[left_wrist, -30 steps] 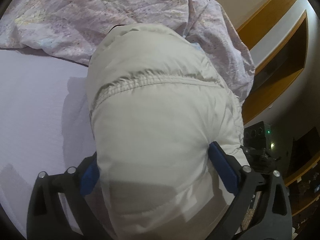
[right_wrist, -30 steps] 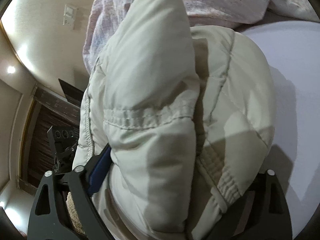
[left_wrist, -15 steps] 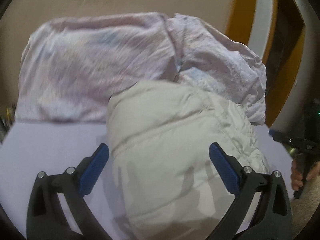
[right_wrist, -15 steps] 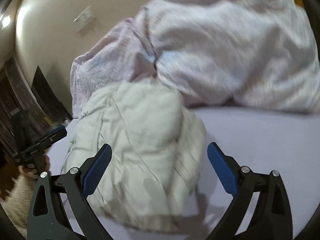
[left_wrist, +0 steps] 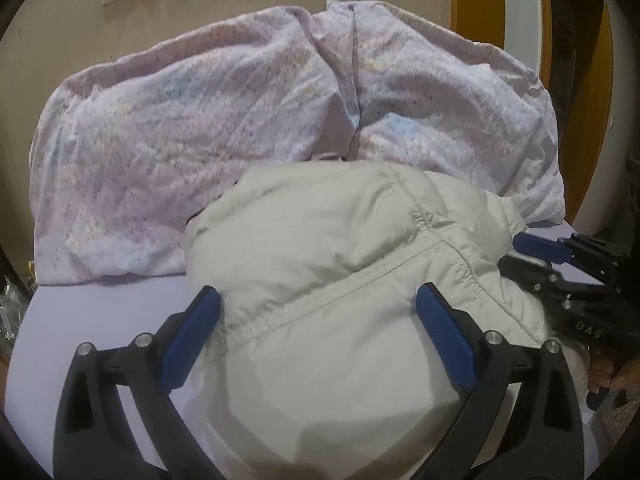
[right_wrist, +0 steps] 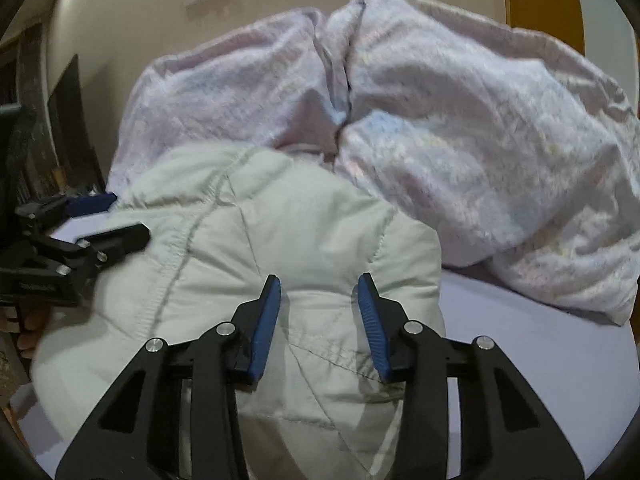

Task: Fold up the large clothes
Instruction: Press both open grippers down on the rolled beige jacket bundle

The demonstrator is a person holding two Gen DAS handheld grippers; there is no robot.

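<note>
two tongs hang over one jacket (left_wrist: 340,320), and by its look the folding is close to done: the pale padded jacket lies as a compact, rounded bundle on the lilac sheet (left_wrist: 92,308), with no sleeve or hem trailing out. what may remain, as i judge it, is a last press or tidy and moving on to the next piece; whether every layer underneath sits square cannot be told.

nearest, the left tongs (left_wrist: 316,336) stand wide, their blue pads either side of the bundle's near half, above it and pressing nothing. they tilt downward over the jacket's left part. the right tongs (right_wrist: 318,322) have just been closing; the pads now stand fairly close together with a gap between, the jacket's quilted top showing through it. they do not seem to pinch any cloth, so i read them as empty. they too angle down at the bundle, over its right part. each tong shows at the far side edge of the other's view, a hand (left_wrist: 608,372) behind it.

beyond the jacket, touching its far edge, a crumpled lilac quilt (left_wrist: 280,120) is heaped against the wall (right_wrist: 132,20).
</note>
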